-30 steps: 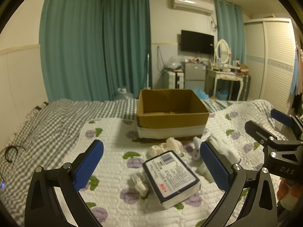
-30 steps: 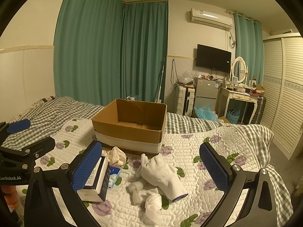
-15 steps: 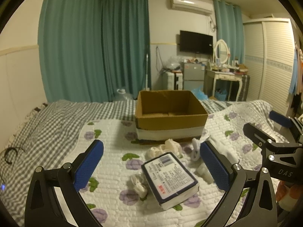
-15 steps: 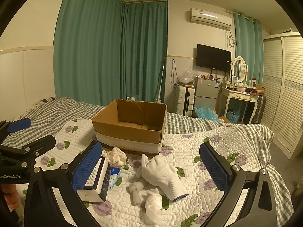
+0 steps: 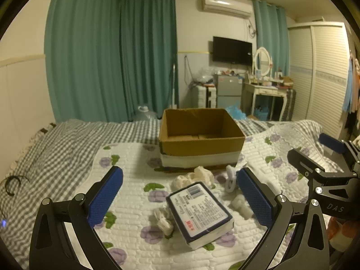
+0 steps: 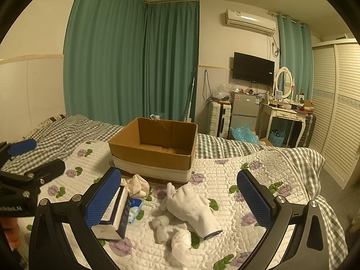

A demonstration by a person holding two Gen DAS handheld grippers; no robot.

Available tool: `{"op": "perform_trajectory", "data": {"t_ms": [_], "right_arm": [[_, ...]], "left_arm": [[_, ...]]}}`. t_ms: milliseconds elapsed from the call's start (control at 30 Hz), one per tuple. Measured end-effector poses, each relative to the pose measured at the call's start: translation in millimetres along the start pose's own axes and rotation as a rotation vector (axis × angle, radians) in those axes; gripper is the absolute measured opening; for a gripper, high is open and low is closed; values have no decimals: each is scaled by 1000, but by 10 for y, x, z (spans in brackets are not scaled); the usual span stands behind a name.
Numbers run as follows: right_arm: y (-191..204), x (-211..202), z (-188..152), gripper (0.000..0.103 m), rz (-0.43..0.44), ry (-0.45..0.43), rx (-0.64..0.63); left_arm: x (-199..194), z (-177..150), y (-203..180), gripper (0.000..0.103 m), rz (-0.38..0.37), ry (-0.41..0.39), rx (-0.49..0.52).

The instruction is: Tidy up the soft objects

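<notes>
A white knit glove with a dark-trimmed cuff (image 6: pixel 193 209) lies flat on the white quilted blanket with purple flowers (image 6: pixel 225 175), just in front of the open brown cardboard box with a white band (image 6: pixel 155 155); its long axis runs on a slant, fingers pointing toward the box and cuff away from it. Left of the glove, also in front of the box, lies a rectangular tissue pack in navy and white wrapping (image 5: pixel 200 213), its long axis angled toward the box, with a crumpled cream cloth (image 5: pixel 198 176) between it and the box and small rolled white cloths (image 6: pixel 177 236) nearby. The left gripper (image 5: pixel 180 200) hangs spread wide over the tissue pack, grasping nothing; the right gripper (image 6: pixel 177 202) is likewise spread wide above the glove, touching nothing. Behind the box are teal curtains (image 6: pixel 135 63), a wall television (image 6: pixel 253 68) and a white dressing table (image 6: pixel 285 112).
</notes>
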State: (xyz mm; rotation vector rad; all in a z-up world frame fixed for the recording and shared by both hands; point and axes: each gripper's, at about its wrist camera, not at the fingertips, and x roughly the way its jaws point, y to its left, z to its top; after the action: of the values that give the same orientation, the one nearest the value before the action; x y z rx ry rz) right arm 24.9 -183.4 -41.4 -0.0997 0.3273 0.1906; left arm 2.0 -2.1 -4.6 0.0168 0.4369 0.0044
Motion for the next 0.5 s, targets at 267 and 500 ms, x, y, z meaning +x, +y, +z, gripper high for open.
{"op": "perform_trajectory", "data": {"t_ms": [267,500], "right_arm": [[-217,83,-61,103,-79,85,26],[-336,333,-336,103,-100,231,54]], "left_arm": [[227,-94,-41,103,-16,124,-58],[656,-579,-244,103,-107,355,-109]]}}
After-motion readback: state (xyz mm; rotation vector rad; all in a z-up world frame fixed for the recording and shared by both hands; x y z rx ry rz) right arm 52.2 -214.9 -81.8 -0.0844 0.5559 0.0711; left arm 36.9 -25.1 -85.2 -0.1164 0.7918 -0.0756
